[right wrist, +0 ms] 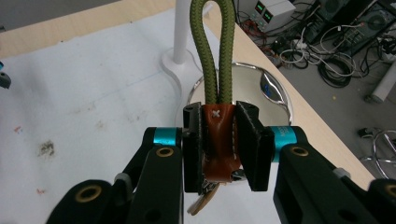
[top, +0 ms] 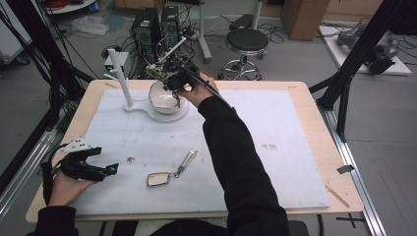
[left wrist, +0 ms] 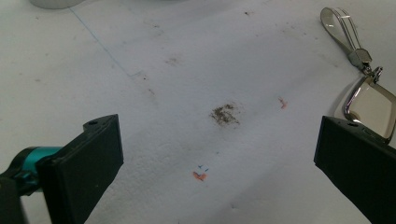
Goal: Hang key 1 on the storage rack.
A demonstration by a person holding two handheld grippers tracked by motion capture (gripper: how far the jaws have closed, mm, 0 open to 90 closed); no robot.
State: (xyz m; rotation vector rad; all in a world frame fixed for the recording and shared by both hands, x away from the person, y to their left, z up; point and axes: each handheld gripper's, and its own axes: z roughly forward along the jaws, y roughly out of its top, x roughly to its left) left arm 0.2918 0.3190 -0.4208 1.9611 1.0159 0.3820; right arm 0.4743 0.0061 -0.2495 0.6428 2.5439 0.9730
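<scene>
My right gripper (top: pixel 169 78) hangs over the white bowl (top: pixel 164 101) at the back of the mat, shut on a key fob. In the right gripper view its jaws (right wrist: pixel 218 128) clamp the fob's brown leather tab (right wrist: pixel 219 149), and the olive-green cord loop (right wrist: pixel 208 60) sticks out beyond them toward the white stand's post (right wrist: pixel 182 28). The shiny bowl (right wrist: pixel 254 88) lies just beneath. My left gripper (top: pixel 110 168) rests open at the mat's front left, with bare mat between its jaws (left wrist: pixel 219 163). A small mirror key ring (top: pixel 158 179) (left wrist: pixel 369 105) with a metal strap (left wrist: pixel 343 28) lies to its right.
The white stand (top: pixel 120 73) rises left of the bowl from a flat white base (top: pixel 142 110). A tiny metal piece (top: pixel 131 159) lies on the white mat (top: pixel 275 147). A stool (top: pixel 247 42), computers and cables stand on the floor beyond the table's far edge.
</scene>
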